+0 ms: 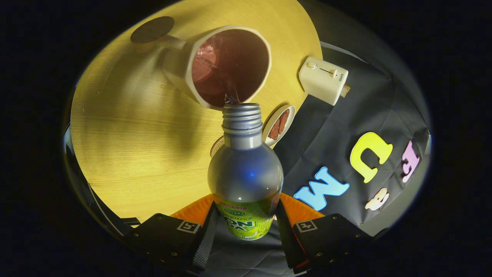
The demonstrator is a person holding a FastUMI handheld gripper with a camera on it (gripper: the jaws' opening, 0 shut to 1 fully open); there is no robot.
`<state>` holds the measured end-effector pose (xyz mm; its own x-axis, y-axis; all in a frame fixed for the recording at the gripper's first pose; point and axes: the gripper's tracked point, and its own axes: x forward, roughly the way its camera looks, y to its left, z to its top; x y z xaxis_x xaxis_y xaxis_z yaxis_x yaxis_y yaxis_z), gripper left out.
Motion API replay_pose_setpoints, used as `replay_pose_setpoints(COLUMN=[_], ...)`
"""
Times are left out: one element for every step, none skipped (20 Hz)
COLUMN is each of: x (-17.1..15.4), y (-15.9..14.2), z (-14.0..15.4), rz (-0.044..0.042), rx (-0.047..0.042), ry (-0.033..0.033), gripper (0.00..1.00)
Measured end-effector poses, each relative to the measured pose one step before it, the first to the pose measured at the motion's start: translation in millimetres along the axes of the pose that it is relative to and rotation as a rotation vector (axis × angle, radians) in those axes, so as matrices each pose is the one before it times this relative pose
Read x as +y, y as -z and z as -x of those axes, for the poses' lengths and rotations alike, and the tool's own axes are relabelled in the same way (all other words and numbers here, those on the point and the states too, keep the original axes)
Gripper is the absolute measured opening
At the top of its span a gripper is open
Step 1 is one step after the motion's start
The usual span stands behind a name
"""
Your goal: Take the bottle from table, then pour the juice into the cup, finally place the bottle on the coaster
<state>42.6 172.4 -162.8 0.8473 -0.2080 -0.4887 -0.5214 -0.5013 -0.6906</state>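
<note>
The bottle (245,169) sits clamped between the jaws of the gripper (245,221), both fingers pressing on its lower body where the green label wraps round. It is a silvery metal bottle with a threaded neck and no cap, and it is tipped so that its open mouth reaches right over the near rim of the cup (223,67). A thin stream of clear liquid runs from the mouth into the cup. The cup is pale outside and dark reddish inside, with liquid showing against the inner wall; its handle points away from the bottle toward a round dark coaster (152,29) lying flat on the surface (127,138) just beyond the handle.

The surface is round, of light yellow wood grain. Just beside the bottle's neck, on the far side of it from the coaster, rests a small oval dish (279,124) holding a brown slab of something like cake. Peeping from behind the bottle's shoulder is the edge of another small round thing (217,145); I cannot tell what it is. Further out, near the rim of the surface, stands a cream toaster (323,80) with a slider on its side and a bit of toast poking out.
</note>
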Motion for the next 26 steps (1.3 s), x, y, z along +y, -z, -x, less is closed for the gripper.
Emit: replay_pose_setpoints(x=[-0.41, -1.43, -1.03, -1.86, 0.57, 0.83, -1.37, -2.52, 0.85, -0.38, 0.2, 0.51, 2.33, 4.26, 2.29, -0.37, 0.06, 1.11, 2.03, 2.15, 2.78, 2.88, 2.75, 5.26, 5.67, 5.13], y=[1.37, 1.27, 0.0, -0.53, -1.7, -1.25, -1.38, -0.16, -0.78, 0.02, -1.6, -0.15, 1.07, 0.94, 0.92, 0.31, 0.58, 0.72, 0.51, -0.41, 0.62, -1.71, -2.47, -2.26, -1.11, -2.57], z=[1.61, 0.9, 0.73, 0.81, 0.05, 0.23, -0.35, -0.39, -0.4, 0.46, -0.41, -0.61, -1.54, -0.21, -0.88, 0.05, -0.45, -0.05, 1.77, 0.52, 0.62, 0.33, 0.38, 0.47, 0.36, -0.98], rz=[0.00202, 0.0039, 0.00746, 0.0064, 0.00492, 0.0042, 0.00342, 0.00448, 0.00224, 0.00149, -0.00016, -0.00588, -0.01569, -0.01843, -0.00992, -0.00155, -0.00596, -0.01089, -0.01182, -0.01573, -0.02037, -0.02552, -0.03948, -0.04484, -0.03864, -0.03168], rx=[0.0077, 0.00875, 0.00654, -0.00026, -0.00332, -0.00386, -0.00005, 0.00387, 0.00075, -0.00362, -0.00496, -0.00447, -0.00191, -0.00412, -0.00018, -0.00319, -0.00296, -0.00642, -0.00498, -0.00721, -0.01162, -0.01295, -0.01556, -0.01651, -0.01353, -0.01813], ry=[0.00632, 0.00354, 0.00882, 0.00718, 0.00192, 0.00199, 0.00523, 0.00775, 0.00107, 0.00165, 0.00018, -0.00436, -0.00915, -0.01512, -0.00562, 0.00356, 0.00367, -0.00057, -0.00097, -0.00214, -0.00718, -0.01127, -0.01167, -0.0185, -0.01675, -0.0117], gripper=[0.75, 0.75, 0.75, 0.75, 0.75, 0.75, 0.75, 0.75, 0.75, 0.75, 0.75, 0.75, 0.75, 0.75, 0.75, 0.75, 0.75, 0.75, 0.75, 0.75, 0.75, 0.75, 0.75, 0.75, 0.75, 0.75])
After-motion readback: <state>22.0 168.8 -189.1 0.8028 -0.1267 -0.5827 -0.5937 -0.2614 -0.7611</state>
